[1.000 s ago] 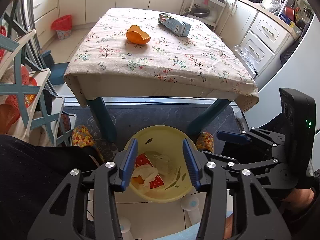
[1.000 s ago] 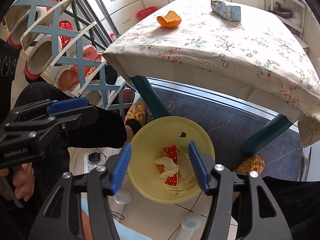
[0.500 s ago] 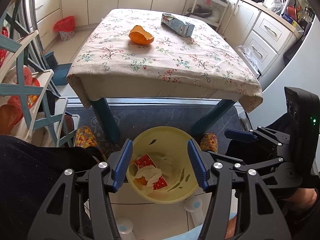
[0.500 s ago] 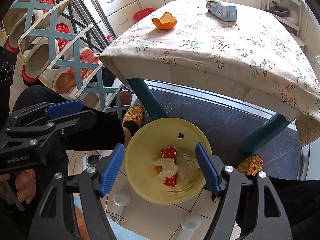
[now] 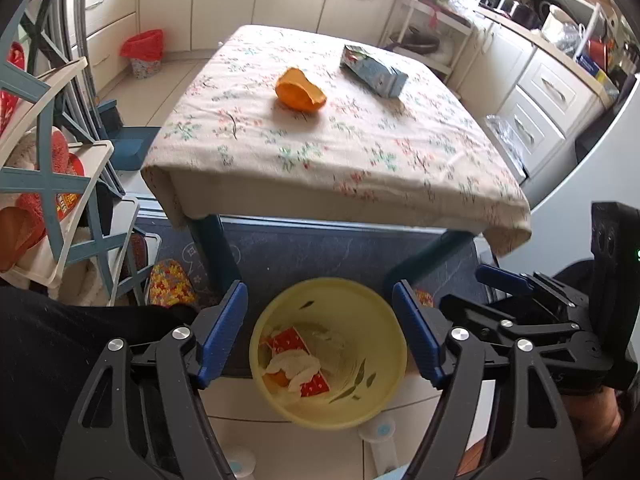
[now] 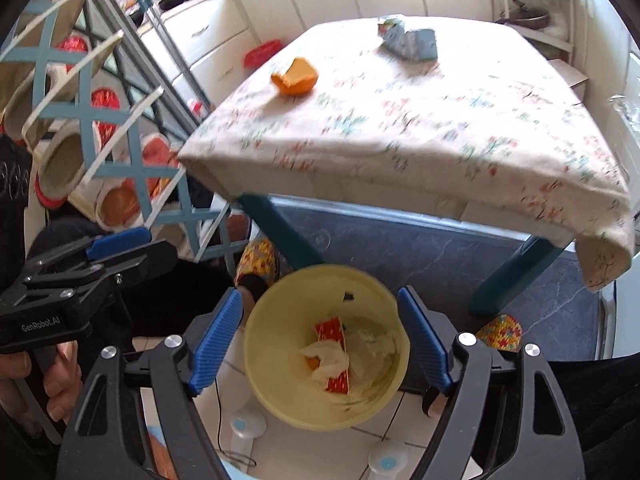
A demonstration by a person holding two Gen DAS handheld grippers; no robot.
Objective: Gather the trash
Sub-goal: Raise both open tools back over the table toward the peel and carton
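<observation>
A yellow trash bin (image 5: pixel 280 308) stands on the floor below both grippers, also in the right wrist view (image 6: pixel 280 320). It holds a red wrapper (image 5: pixel 294 338), white tissue (image 5: pixel 292 364) and orange peel. My left gripper (image 5: pixel 320 334) is open and empty above the bin. My right gripper (image 6: pixel 320 338) is open and empty above it too. On the floral-cloth table (image 5: pixel 360 160) lie an orange peel (image 5: pixel 300 90) and a blue carton (image 5: pixel 374 70); both also show in the right wrist view, peel (image 6: pixel 295 76) and carton (image 6: pixel 408 38).
A blue-and-white shoe rack (image 5: pixel 48 184) with slippers stands at the left. Teal table legs (image 5: pixel 210 248) and a dark mat (image 5: pixel 320 252) lie behind the bin. A red-lined bin (image 5: pixel 144 52) sits by the far cabinets. Drawers (image 5: pixel 548 96) line the right.
Both grippers have opened wider over the bin and risen, tilting up so the table fills more of each view. The trash in the bin has not moved.
</observation>
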